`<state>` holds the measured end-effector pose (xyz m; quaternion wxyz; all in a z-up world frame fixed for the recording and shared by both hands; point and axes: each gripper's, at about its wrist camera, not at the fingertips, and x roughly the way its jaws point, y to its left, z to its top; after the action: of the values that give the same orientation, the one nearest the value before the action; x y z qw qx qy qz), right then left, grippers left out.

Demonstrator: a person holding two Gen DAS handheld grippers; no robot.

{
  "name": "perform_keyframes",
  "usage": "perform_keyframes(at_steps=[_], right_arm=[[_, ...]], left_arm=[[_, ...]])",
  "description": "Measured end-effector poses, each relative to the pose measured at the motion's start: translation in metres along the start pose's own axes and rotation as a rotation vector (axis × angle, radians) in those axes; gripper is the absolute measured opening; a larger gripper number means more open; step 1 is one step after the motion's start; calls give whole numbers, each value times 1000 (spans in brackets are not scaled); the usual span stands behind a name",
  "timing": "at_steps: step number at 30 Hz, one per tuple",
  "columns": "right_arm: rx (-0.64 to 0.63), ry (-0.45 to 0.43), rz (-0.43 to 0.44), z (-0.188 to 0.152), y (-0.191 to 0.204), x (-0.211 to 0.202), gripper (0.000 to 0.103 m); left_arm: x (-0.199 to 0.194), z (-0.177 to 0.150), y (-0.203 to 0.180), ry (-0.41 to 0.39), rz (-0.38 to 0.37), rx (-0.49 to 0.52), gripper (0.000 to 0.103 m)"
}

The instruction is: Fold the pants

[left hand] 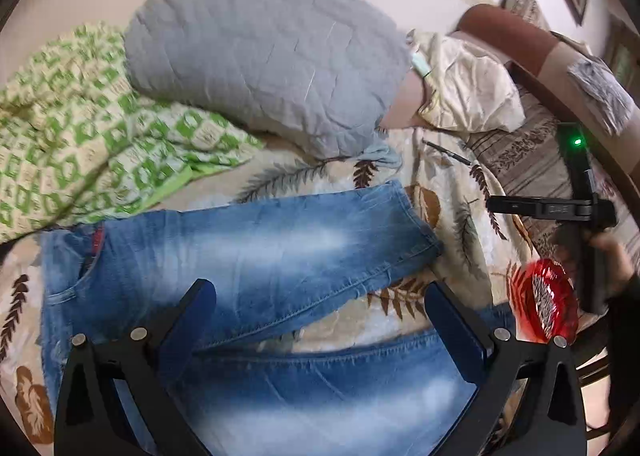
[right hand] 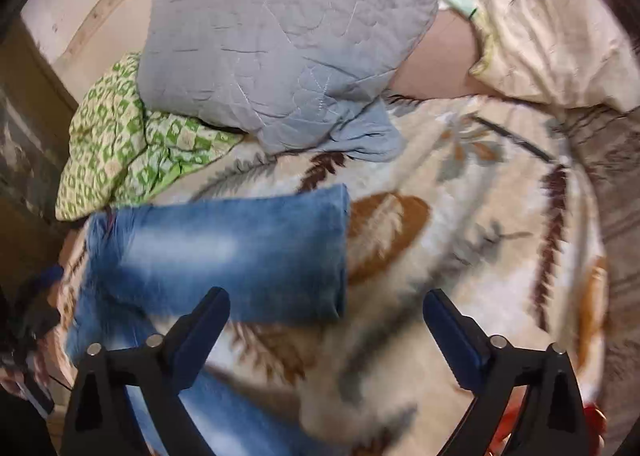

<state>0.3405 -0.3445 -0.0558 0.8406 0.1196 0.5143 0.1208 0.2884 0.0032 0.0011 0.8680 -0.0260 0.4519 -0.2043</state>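
Faded blue jeans [left hand: 256,252] lie on a leaf-print blanket [left hand: 460,215], the two legs spread apart in a V, waist at the left. My left gripper [left hand: 320,296] is open and empty, hovering over the gap between the legs and above the near leg. In the right wrist view the far leg [right hand: 240,252] lies flat and the near leg [right hand: 224,416] runs under the left finger. My right gripper [right hand: 326,306] is open and empty, over the blanket [right hand: 460,256] just right of the far leg's end. The right gripper's body [left hand: 580,211] shows at the right of the left wrist view.
A grey quilted pillow [left hand: 260,51] and a green patterned blanket [left hand: 88,127] lie at the back. A cream cloth [left hand: 468,83] sits at the back right by a brown headboard [left hand: 520,35]. A red shiny packet [left hand: 544,304] lies near the right edge.
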Motion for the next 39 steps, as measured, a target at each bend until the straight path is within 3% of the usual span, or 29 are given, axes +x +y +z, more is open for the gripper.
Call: perform_keyframes(at_steps=[5,11,15,17,18,19,22,27,33,34,35,36,37,38,39], right_arm=[[94,122,43,45,-17,77,86],[85,193,63,76,-19,139,71],[68,227,92,83,-17,165,50],[54,230,89,85,-15,174,31],[32,215,80,85,-13,175,12],[15,205,75,85,-11,174,3],[-62,169,60,82,-3,166,3],[-112,125,64,73,0,140,3],[-160,99,71,62,8,124,3],[-166,98,71,61,9,124,3],[-168,98,70,61,9,122,3],[-170,96,70,60,9,122,3],[-170,96,76,60,8,121,3],[-170,96,70,59,8,120,3],[-170,95,70,59,8,120,3]], left_arm=[[30,25,19,60,-52,-58,103],[78,49,39,148,-31,-11,103],[105,64,60,185,-32,-28,103],[116,69,66,202,-22,-25,103],[121,71,69,210,-12,-13,103],[126,71,70,217,-6,3,103],[144,75,67,250,8,99,103],[190,77,43,309,59,368,103],[230,82,24,342,75,509,102],[236,82,24,355,78,515,94],[240,81,24,371,70,516,70],[245,80,26,402,48,505,55],[246,81,28,411,19,481,47],[243,83,29,397,15,466,21],[241,84,31,402,8,459,14]])
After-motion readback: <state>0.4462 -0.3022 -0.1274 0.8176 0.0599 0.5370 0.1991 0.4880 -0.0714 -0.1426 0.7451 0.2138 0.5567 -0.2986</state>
